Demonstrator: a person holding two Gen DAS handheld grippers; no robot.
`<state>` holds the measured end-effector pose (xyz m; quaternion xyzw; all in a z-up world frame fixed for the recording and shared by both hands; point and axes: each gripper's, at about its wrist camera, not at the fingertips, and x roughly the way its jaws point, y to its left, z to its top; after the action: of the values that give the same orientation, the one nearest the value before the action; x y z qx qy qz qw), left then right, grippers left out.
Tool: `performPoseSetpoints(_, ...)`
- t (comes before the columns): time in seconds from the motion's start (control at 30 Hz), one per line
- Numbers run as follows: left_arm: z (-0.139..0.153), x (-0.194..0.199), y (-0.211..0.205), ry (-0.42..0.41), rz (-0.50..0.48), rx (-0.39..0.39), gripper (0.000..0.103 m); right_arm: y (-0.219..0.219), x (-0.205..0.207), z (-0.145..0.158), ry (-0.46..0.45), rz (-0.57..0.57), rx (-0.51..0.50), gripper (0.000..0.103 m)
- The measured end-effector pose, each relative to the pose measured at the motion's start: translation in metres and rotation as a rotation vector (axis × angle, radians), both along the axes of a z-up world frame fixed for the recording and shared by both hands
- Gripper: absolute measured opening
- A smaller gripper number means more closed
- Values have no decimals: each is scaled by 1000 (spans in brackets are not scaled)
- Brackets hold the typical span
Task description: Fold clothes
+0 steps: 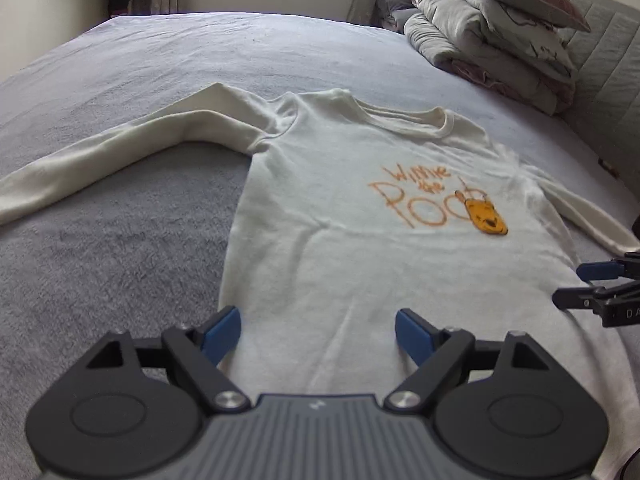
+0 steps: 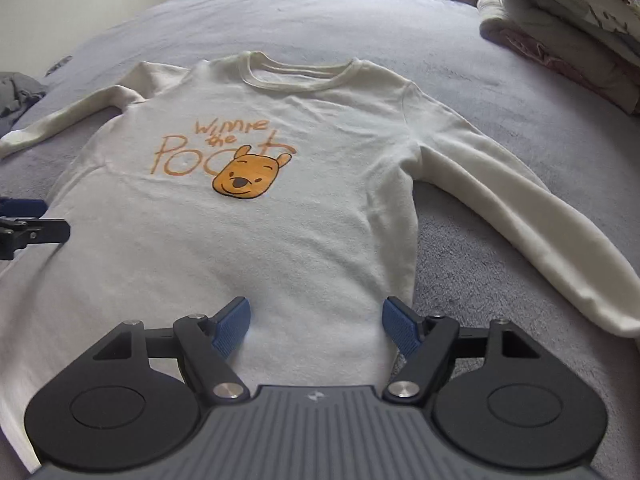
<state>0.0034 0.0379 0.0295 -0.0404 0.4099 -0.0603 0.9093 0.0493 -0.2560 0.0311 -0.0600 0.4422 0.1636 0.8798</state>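
Observation:
A cream long-sleeved shirt [image 1: 320, 240] [image 2: 240, 248] with an orange bear print [image 2: 246, 178] lies flat and face up on the bed, both sleeves spread outward. My left gripper [image 1: 318, 314] is open just above the shirt's lower left part, its left finger near the side seam. My right gripper [image 2: 316, 304] is open above the lower right part, its right finger at the shirt's right edge. Neither has cloth pinched between its blue pads. Each gripper shows at the edge of the other's view: the right gripper [image 1: 576, 284], the left gripper [image 2: 44, 216].
The bed is covered by a grey fleece blanket [image 1: 120, 260] [image 2: 500, 300]. A pile of folded bedding and a pillow [image 1: 492, 40] [image 2: 568, 20] sits at the far right. A dark crumpled garment [image 2: 16, 92] lies at the far left edge.

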Motion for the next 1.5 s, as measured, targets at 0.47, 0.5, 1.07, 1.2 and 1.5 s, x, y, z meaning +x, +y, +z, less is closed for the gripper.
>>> performPoseSetpoints(0.47,8,5,16,30,47,-104,86,-184,-4,2,12,-883,616,75)
performPoseSetpoints(0.5,8,5,15,29,43,-102,86,-199,-14,-1,-3,-966,688,75)
performPoseSetpoints(1.07,10,2,10,34,27,-119,86,-228,-77,67,-630,-1071,586,7)
performPoseSetpoints(1.2,11,2,11,36,30,-127,86,-240,-68,50,-515,-1133,636,8)
performPoseSetpoints(1.5,10,2,8,41,19,-125,86,-268,-73,-6,-231,-1367,804,11)
